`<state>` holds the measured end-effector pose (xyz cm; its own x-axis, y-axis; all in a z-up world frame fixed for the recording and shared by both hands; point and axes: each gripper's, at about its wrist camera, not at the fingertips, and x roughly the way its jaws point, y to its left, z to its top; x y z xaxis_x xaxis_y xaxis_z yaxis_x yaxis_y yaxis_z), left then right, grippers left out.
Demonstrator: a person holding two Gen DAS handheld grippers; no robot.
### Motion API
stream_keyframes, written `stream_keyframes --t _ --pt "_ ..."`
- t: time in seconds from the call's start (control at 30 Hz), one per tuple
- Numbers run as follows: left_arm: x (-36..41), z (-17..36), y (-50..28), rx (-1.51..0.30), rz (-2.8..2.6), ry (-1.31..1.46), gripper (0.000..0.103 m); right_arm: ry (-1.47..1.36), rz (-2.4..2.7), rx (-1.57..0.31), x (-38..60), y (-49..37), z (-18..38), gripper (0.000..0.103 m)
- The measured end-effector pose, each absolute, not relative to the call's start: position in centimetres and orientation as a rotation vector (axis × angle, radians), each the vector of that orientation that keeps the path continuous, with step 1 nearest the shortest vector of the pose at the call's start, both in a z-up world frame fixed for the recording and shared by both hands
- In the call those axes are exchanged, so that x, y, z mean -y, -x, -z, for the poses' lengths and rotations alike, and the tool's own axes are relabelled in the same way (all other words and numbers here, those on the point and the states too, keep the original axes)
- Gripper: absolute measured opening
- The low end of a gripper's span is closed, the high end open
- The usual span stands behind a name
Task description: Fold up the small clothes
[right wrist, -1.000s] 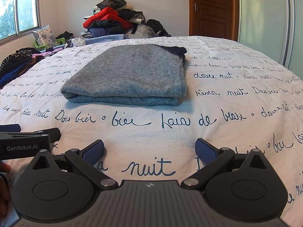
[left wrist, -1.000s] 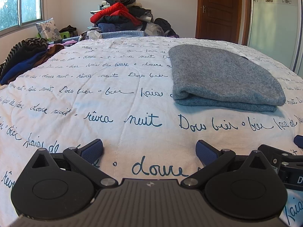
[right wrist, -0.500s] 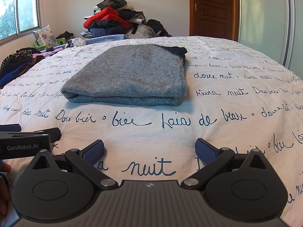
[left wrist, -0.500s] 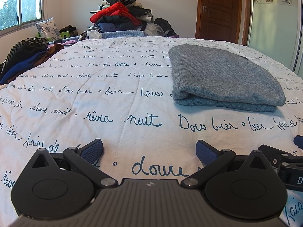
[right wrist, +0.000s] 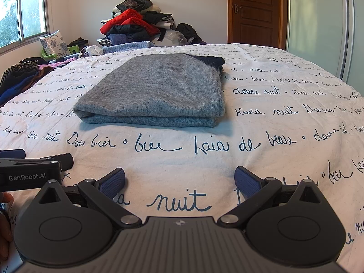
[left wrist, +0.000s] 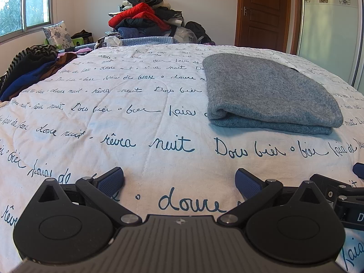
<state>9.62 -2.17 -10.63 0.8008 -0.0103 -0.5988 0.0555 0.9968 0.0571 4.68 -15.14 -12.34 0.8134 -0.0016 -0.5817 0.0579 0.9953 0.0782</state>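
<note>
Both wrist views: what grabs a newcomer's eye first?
The folded grey sweater lies mid-bed on the white quilt covered in dark script. Behind it, against the far wall, sits a clothes heap with a bright red jacket. Both grippers, left and right, hover open and empty.

left hand-held gripper [left wrist: 179, 179] spread wide, empty; right hand-held gripper [right wrist: 179, 179] likewise.

The folded knitted sweater [right wrist: 157, 93] is heather grey. The quilted bedspread [left wrist: 127, 122] is white with dark blue handwritten script. The piled puffy jacket [left wrist: 136, 14] is bright red; the panelled wooden door [right wrist: 254, 9] is reddish brown.
</note>
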Motion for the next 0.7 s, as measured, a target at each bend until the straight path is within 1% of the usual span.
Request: stream_keyframes --t 0.7 --pt "1.91 10.69 -9.84 -0.658 0.04 -0.053 0.103 -0.094 0.032 -0.62 15.15 -4.68 12.37 0.103"
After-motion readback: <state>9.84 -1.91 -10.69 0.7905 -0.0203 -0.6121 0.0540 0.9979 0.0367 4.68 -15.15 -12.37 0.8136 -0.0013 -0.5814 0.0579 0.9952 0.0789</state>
